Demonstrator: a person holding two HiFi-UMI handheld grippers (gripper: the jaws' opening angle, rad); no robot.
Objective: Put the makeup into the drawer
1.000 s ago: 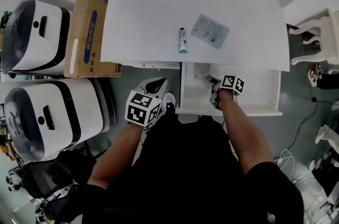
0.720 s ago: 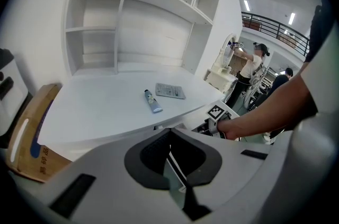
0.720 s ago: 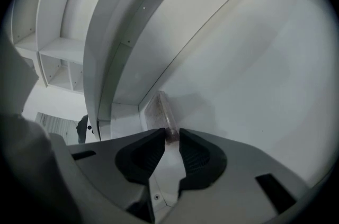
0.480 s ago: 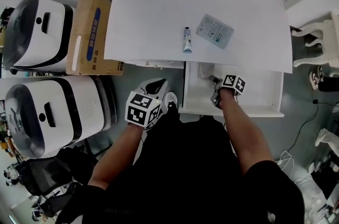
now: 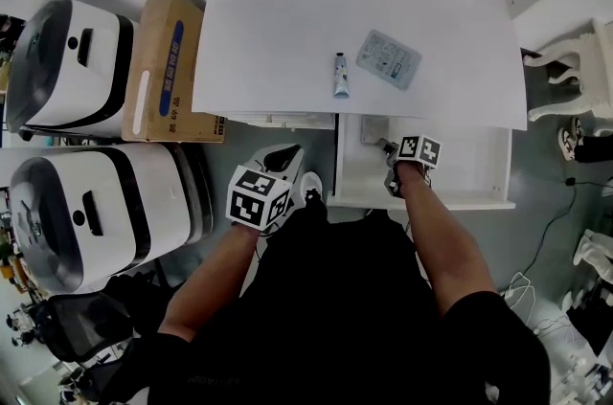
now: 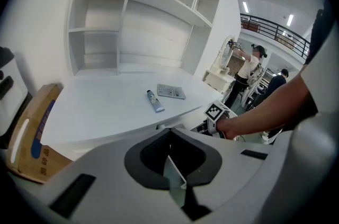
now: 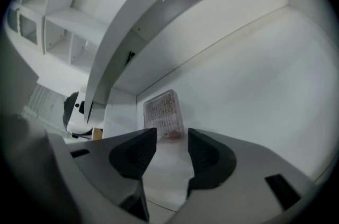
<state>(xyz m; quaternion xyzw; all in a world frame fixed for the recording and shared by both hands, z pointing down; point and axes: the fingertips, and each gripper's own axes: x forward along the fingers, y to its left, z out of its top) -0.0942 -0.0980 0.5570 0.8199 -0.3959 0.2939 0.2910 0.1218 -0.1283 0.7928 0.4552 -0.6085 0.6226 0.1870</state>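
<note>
A clear makeup palette (image 7: 164, 113) lies flat on the floor of the open white drawer (image 5: 421, 199), near its back left corner (image 5: 374, 127). My right gripper (image 7: 172, 138) is inside the drawer (image 7: 254, 85), just short of the palette. Its jaws have just been opening, stand apart and hold nothing. In the head view the right gripper (image 5: 387, 147) points into the drawer. A small tube (image 5: 341, 75) and a flat packet (image 5: 388, 58) lie on the desk top, both also in the left gripper view: tube (image 6: 155, 101), packet (image 6: 171, 91). My left gripper (image 6: 170, 133) is shut and empty, left of the drawer (image 5: 284, 156).
A cardboard box (image 5: 168, 68) and two white-and-black appliances (image 5: 67, 63) (image 5: 96, 212) stand left of the desk. A white chair (image 5: 575, 68) is at the right. Empty shelves (image 6: 132, 27) rise behind the desk. People (image 6: 249, 66) stand far off.
Both grippers stay where they were, the right one in the drawer. The head view itself has shifted slightly.
</note>
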